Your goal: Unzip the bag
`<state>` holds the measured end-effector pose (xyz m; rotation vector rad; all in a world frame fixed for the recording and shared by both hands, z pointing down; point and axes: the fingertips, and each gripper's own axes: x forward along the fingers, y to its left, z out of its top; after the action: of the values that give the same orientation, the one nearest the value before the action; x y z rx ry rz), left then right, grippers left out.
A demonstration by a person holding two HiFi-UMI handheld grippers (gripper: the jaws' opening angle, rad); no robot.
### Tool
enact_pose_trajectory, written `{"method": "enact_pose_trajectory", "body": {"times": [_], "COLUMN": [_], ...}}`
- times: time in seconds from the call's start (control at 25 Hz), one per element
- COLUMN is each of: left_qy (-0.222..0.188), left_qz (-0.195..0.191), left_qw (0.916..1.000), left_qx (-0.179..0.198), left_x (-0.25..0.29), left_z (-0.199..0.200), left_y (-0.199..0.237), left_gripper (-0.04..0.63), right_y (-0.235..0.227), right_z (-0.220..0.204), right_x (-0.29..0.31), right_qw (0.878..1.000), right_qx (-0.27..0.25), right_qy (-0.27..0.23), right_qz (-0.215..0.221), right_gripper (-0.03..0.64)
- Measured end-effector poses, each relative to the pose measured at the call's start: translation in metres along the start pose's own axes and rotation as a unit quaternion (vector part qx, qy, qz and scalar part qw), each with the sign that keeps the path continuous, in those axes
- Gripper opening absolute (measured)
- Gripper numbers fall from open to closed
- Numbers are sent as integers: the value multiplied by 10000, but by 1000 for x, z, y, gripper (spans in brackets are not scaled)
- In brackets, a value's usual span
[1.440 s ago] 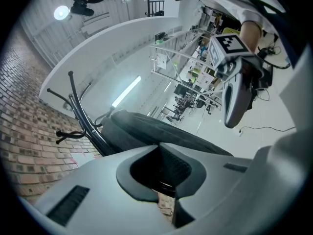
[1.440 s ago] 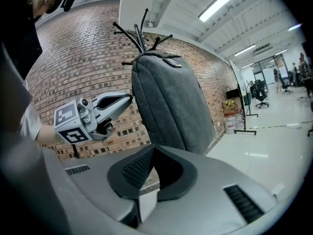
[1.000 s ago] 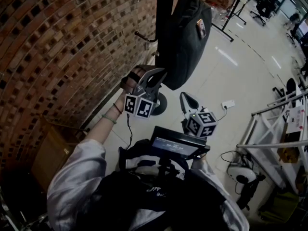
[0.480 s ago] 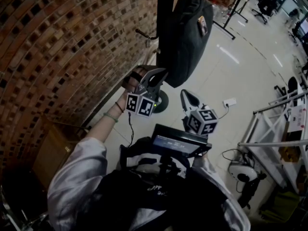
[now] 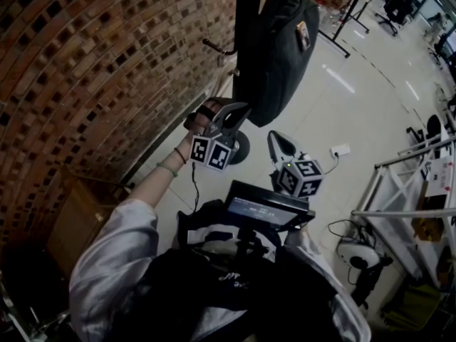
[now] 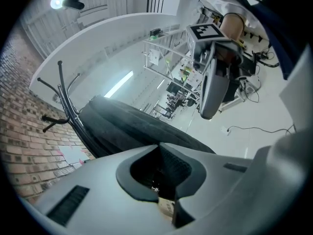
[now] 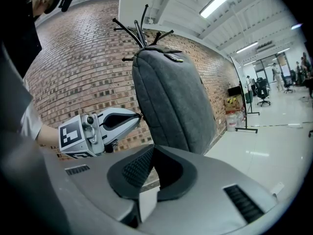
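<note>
Head view: dark grey backpack (image 5: 278, 55) hung from a black coat stand (image 5: 246, 20) beside the brick wall (image 5: 85, 70), clear of the floor (image 5: 342, 98). Left claw (image 5: 241, 107) was raised, tip at the backpack's lower left edge. Right claw (image 5: 273, 135) sat lower, near the backpack but apart from it.

Left gripper view: left claw was pressed together, backpack just beyond its tip. A small glint sat deep between the pads, too small to identify.

Right gripper view: right claw was pressed together on nothing. Backpack hung upright ahead, left claw's tip at its left edge.
</note>
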<state>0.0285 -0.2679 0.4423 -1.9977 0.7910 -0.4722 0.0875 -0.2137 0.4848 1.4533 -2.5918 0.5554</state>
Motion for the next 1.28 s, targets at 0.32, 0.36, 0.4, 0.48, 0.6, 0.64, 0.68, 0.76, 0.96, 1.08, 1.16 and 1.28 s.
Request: {"method": "enact_pose_trajectory", "body": {"times": [0.32,0.36,0.4,0.48,0.6,0.64,0.68,0.76,0.96,1.08,1.16,1.28], "left_qy": [79,97,119,171,215,220,223,224,131,158,146,6], "left_qz": [-86,-94,-102,-135,-195,-201,-204,-217,-147,-75,-12,167], "left_qw": [9998,9997,9995,9992,9988,9987,9986,9979,9929,9907,9897,9796], "left_qx": [-155,-206,-259,-333,-383,-406,-444,-571,-1169,-1346,-1426,-2000], "left_x": [6,7,8,11,14,14,15,15,14,13,12,4], "left_z": [-7,-8,-9,-11,-16,-17,-17,-17,-14,-12,-11,-10], "left_y": [-13,-15,-17,-21,-28,-29,-30,-29,-24,-21,-20,-12], "left_gripper": [15,15,15,15,15,15,15,15,15,15,18,28], "right_y": [5,5,5,5,6,6,6,6,5,5,6,6], "right_z": [-1,-1,-1,-2,-3,-3,-3,-2,-5,-7,-7,-8], "right_x": [3,3,3,4,4,4,4,4,5,6,7,8], "right_qw": [10000,10000,10000,10000,9999,9999,10000,10000,9999,9999,9999,9999], "right_qx": [48,39,26,24,42,46,48,51,86,102,104,90], "right_qy": [42,62,76,82,73,70,67,61,65,83,88,90], "right_qz": [59,47,43,50,56,55,53,45,31,33,40,39], "right_gripper": [-11,-11,-11,-11,-11,-11,-11,-11,-11,-11,-11,-11]}}
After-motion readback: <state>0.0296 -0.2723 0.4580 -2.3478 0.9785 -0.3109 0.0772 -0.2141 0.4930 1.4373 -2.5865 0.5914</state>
